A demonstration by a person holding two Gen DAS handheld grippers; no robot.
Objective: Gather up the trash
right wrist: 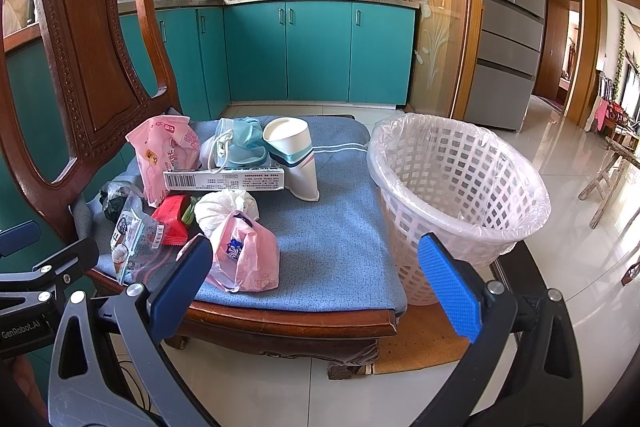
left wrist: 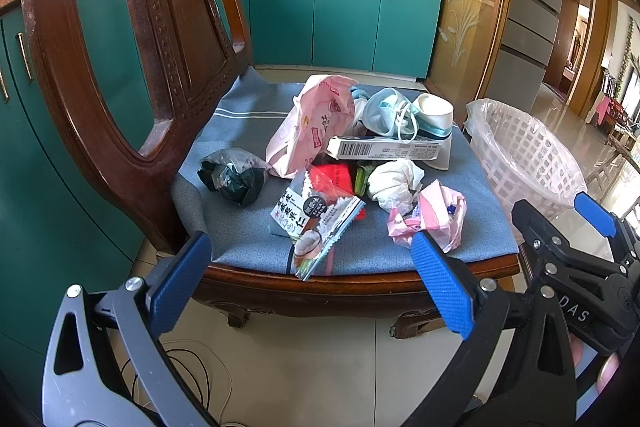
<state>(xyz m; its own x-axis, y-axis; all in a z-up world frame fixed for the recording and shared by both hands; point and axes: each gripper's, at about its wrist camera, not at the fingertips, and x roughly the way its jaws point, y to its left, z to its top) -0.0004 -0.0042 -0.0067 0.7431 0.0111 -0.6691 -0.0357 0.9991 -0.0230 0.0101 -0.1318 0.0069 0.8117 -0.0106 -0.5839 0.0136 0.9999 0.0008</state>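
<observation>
A: What's each side doing?
B: My left gripper (left wrist: 310, 285) gapes wide, empty, low in frame before the trash (left wrist: 340, 163) heaped mid-frame on the chair (left wrist: 360, 287). My right gripper (right wrist: 316, 289) is equally spread, empty.
A: Why there?
B: The basket (right wrist: 460, 187) sits right of the blue cushion (right wrist: 336, 247), likely for short drops. Tiled kitchen floor (right wrist: 312, 395).
</observation>
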